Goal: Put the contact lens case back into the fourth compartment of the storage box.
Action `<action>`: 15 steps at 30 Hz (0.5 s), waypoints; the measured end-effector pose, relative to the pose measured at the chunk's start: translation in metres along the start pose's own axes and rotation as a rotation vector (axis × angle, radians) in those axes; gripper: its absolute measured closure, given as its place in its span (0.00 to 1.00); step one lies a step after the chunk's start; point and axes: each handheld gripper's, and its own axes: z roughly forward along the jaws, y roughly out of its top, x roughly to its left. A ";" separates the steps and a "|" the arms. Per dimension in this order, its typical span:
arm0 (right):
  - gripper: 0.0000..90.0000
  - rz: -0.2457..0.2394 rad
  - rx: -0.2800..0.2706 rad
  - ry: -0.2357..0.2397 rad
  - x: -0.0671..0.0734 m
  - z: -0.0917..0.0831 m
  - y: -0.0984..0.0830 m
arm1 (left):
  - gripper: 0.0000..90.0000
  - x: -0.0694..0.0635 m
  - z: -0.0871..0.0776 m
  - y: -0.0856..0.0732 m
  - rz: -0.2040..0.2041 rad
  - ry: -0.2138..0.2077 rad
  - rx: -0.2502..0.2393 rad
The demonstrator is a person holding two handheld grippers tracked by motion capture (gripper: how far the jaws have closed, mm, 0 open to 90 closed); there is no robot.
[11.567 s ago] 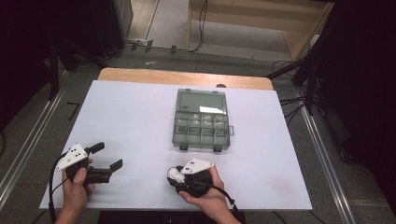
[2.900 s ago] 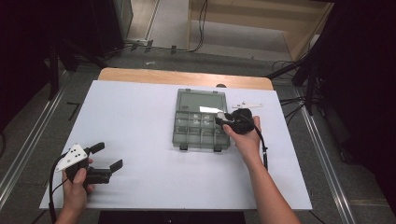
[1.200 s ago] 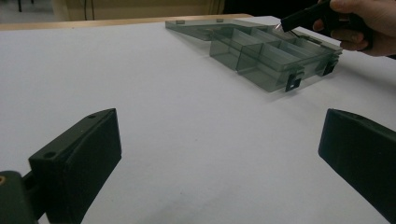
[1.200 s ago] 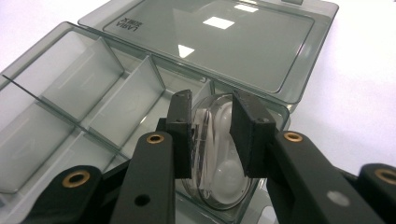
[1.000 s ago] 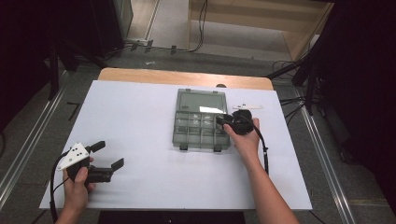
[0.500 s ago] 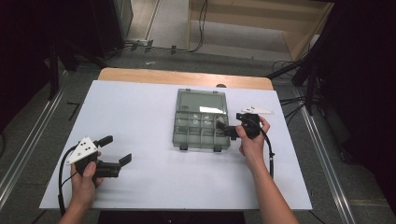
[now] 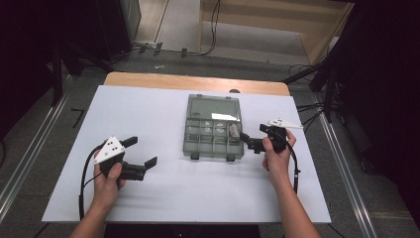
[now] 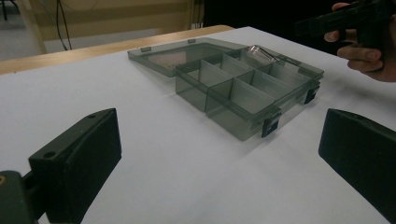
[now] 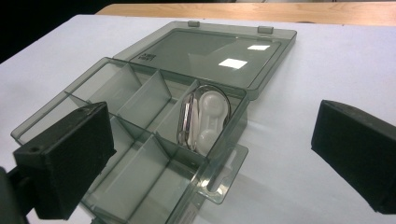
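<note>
Two open grippers, and one small clear blister pack already standing on edge in the corner cell of the grey compartment box, at about two o'clock from the box's middle in the high view. My right gripper has just been opening, jaws spread wide with nothing between them, parked at three o'clock just beside the box wall. My left gripper hangs empty and wide at nine o'clock, well apart. To do this cleanly I judge I should draw the right one straight away from the rim, since the flat-lying lid at twelve o'clock looks next to close.
</note>
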 end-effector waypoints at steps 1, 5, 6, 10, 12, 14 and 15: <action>0.00 -0.007 -0.002 0.002 0.000 -0.002 0.000 | 0.00 0.000 0.006 0.003 -0.005 -0.006 -0.002; 0.00 -0.010 -0.005 0.005 0.000 -0.005 -0.002 | 0.00 0.001 0.017 0.007 -0.017 -0.012 -0.008; 0.00 -0.012 -0.005 0.003 0.000 -0.005 -0.002 | 0.00 0.001 0.017 0.007 -0.017 -0.012 -0.008; 0.00 -0.008 -0.008 0.008 -0.002 -0.006 -0.004 | 0.00 0.002 0.027 0.011 -0.020 -0.018 -0.001; 0.00 -0.002 -0.005 0.009 -0.003 -0.006 -0.004 | 0.00 0.003 0.031 0.014 -0.016 -0.021 0.001; 0.00 0.002 -0.008 0.017 -0.004 -0.006 -0.005 | 0.00 0.003 0.034 0.016 -0.019 -0.021 -0.002; 0.00 0.002 -0.012 0.021 -0.004 -0.007 -0.005 | 0.00 0.004 0.035 0.018 -0.017 -0.023 -0.003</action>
